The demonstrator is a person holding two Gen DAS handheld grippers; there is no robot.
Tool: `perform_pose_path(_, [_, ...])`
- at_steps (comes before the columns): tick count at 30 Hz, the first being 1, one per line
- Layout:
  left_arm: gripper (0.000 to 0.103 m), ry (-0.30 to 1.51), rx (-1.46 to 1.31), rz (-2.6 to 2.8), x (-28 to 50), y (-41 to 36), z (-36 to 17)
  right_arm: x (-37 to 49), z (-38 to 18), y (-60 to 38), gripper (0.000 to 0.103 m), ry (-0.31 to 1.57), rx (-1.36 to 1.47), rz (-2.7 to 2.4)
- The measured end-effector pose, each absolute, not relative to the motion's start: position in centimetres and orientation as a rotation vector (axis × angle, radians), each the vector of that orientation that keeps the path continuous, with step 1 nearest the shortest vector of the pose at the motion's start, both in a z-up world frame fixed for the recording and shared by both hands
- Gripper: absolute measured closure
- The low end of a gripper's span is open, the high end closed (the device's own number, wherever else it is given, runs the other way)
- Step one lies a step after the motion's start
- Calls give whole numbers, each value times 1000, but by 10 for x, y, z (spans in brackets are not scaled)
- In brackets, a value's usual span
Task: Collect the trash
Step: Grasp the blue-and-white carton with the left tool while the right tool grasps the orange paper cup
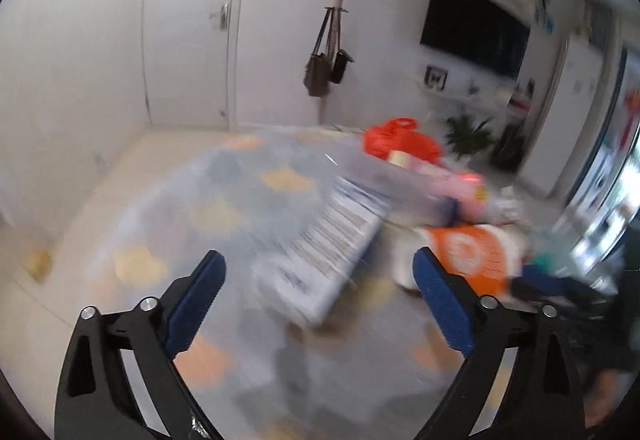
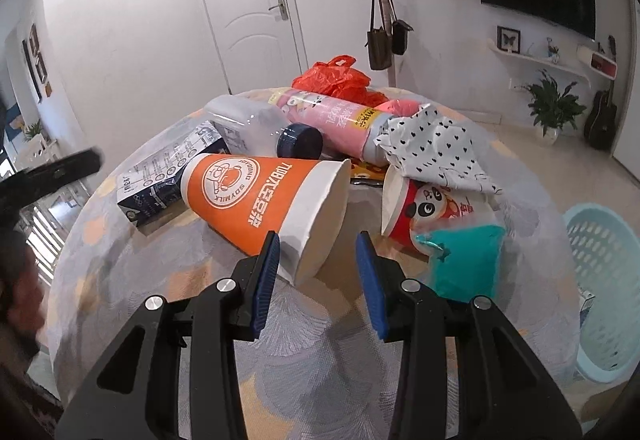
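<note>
The left gripper (image 1: 318,270) is holding its fingers (image 1: 198,296) spread wide with nothing gripped; the blue-and-white carton (image 1: 328,244) is lying blurred between and just beyond them on the table (image 1: 172,208). The right gripper (image 2: 318,254) is keeping its fingers (image 2: 266,280) partly open and empty. The rim of the tipped orange cup (image 2: 260,200) is lying just ahead of the left finger, and the red panda cup (image 2: 416,216) is lying beyond the right one.

Left wrist view smeared — carton (image 1: 328,240) print unreadable; laundry basket (image 2: 604,280) cut off — right edge.
</note>
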State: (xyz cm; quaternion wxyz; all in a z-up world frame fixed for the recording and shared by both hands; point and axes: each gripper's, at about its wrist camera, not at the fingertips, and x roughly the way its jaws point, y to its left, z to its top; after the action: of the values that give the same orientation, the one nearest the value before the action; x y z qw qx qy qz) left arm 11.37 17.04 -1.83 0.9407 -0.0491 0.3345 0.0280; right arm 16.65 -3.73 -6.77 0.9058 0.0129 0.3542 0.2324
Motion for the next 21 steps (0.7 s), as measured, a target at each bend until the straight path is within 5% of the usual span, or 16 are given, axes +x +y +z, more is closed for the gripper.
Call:
perform_pose_path(9, [12, 917, 42, -44, 171, 165, -54, 169, -70, -32, 67, 754, 13, 516])
perform_pose_path(16, [45, 947, 9, 16, 166, 155, -72, 177, -70, -23, 67, 786, 76, 607])
perform_pose_path(21, [45, 872, -113, 53, 120, 161, -67, 152, -66, -7, 67, 771, 39, 683])
